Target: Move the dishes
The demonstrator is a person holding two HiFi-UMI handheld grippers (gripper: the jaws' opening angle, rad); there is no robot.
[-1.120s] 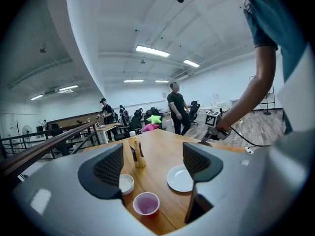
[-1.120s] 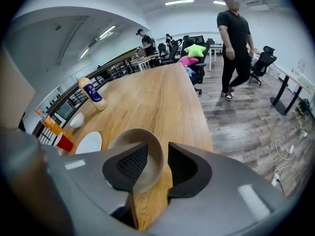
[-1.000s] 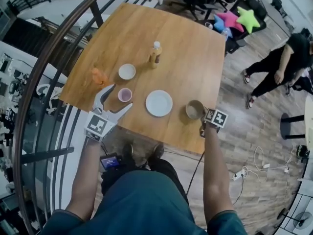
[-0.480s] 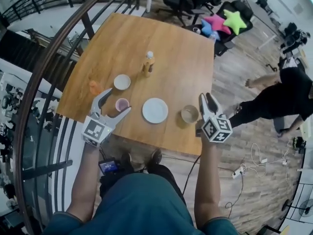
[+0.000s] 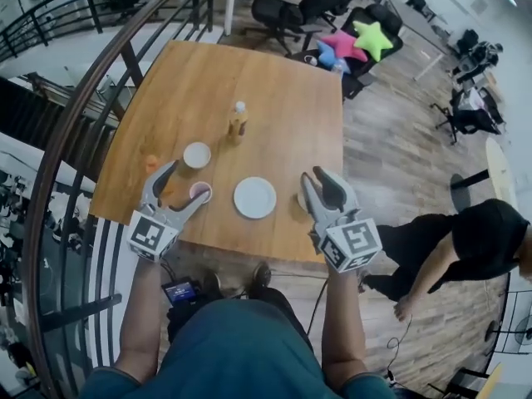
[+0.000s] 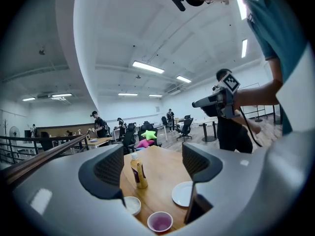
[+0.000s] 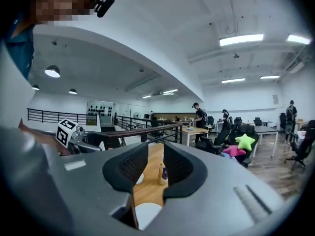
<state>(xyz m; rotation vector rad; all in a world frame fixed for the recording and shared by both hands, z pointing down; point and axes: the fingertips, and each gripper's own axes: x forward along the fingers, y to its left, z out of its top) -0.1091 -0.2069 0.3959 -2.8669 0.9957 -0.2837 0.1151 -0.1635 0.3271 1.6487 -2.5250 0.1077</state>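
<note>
Left tongs (image 5: 189, 181) are hanging wide open, with the small pink plastic cup (image 5: 200, 192) sitting just ahead and below; right tongs (image 5: 318, 177) are hovering barely parted, empty.

white plate (image 5: 254, 197), pink cup (image 5: 200, 192), bottle (image 5: 238, 120), wooden table (image 5: 287, 106)

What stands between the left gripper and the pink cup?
Nothing visible does. The left gripper, jaws apart and empty, has the pink cup just ahead and below. The white bowl sits left of the cup, off that line.
</note>
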